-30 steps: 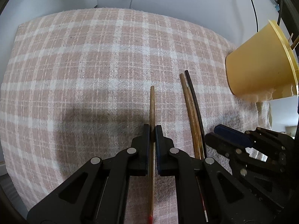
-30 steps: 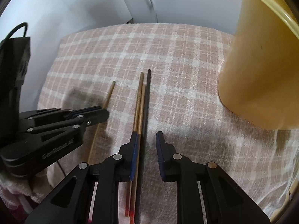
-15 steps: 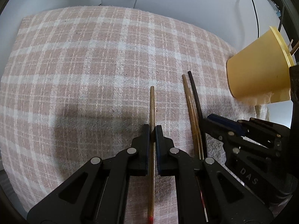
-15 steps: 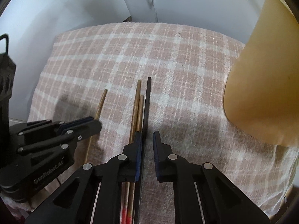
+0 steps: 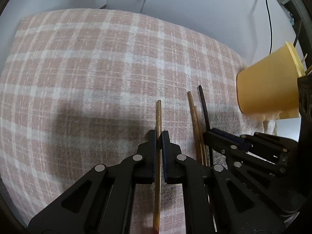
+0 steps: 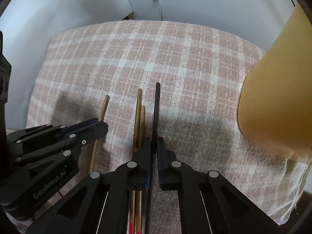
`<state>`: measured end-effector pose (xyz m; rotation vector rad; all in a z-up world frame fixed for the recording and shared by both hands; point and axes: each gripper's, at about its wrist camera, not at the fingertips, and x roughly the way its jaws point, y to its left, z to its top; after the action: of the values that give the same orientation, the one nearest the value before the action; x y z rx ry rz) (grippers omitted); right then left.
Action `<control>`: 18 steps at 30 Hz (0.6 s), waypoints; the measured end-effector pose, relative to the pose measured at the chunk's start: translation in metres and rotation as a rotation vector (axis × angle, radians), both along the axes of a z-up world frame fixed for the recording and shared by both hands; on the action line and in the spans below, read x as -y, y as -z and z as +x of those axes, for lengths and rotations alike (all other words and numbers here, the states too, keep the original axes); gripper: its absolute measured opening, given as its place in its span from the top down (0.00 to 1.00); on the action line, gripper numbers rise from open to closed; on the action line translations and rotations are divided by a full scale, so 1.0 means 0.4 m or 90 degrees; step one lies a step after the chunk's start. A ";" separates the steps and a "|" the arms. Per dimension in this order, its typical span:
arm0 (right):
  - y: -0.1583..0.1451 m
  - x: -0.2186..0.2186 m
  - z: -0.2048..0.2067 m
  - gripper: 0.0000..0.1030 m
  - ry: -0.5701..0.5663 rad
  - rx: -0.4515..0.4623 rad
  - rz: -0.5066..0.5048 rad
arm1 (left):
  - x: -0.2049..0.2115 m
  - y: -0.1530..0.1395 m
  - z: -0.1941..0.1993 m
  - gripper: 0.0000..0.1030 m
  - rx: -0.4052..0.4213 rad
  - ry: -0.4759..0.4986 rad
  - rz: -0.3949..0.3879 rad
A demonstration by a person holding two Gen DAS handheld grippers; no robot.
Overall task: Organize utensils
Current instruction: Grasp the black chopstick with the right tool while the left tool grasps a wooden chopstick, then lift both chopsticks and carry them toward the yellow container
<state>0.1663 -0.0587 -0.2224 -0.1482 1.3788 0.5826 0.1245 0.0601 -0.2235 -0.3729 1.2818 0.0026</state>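
My left gripper (image 5: 160,134) is shut on a brown wooden chopstick (image 5: 159,113), which runs forward between its pads above the checked cloth (image 5: 97,68). To its right, my right gripper (image 6: 154,140) points down with its jaws closing on a black chopstick (image 6: 157,101), and the pads press on it. Two more brown chopsticks (image 6: 138,113) lie side by side on the cloth just left of the black one. A yellow cup (image 6: 276,97) stands at the right, with sticks poking out of its top in the left wrist view. From the right wrist view, the left gripper (image 6: 99,123) holds its chopstick (image 6: 105,103) at the lower left.
The pink and white checked cloth (image 6: 175,58) covers the whole surface up to a white wall behind. A dark cable (image 5: 270,19) hangs down the wall at the far right. The cloth's left edge falls away beside the left gripper.
The right gripper's jaws went from apart beside the chopsticks to closed on the black one. The left gripper, still gripping its brown chopstick, shifted a little away from the cup.
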 end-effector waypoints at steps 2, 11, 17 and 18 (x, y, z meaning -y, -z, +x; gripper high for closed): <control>-0.009 0.003 -0.009 0.96 0.005 -0.005 0.016 | -0.022 -0.015 -0.003 0.96 0.004 -0.015 -0.008; -0.128 0.037 -0.039 0.96 0.009 0.013 0.091 | -0.119 -0.115 -0.087 0.96 0.045 -0.042 -0.024; -0.180 0.081 -0.062 0.96 0.012 0.036 0.131 | -0.127 -0.213 -0.127 0.96 0.085 -0.039 -0.025; -0.189 0.094 -0.066 0.96 0.016 0.039 0.139 | -0.114 -0.230 -0.125 0.96 0.092 -0.037 -0.024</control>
<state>0.1401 -0.0964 -0.1467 0.0273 1.2475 0.6980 0.0744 0.1058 -0.1313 -0.4352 1.1291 0.0001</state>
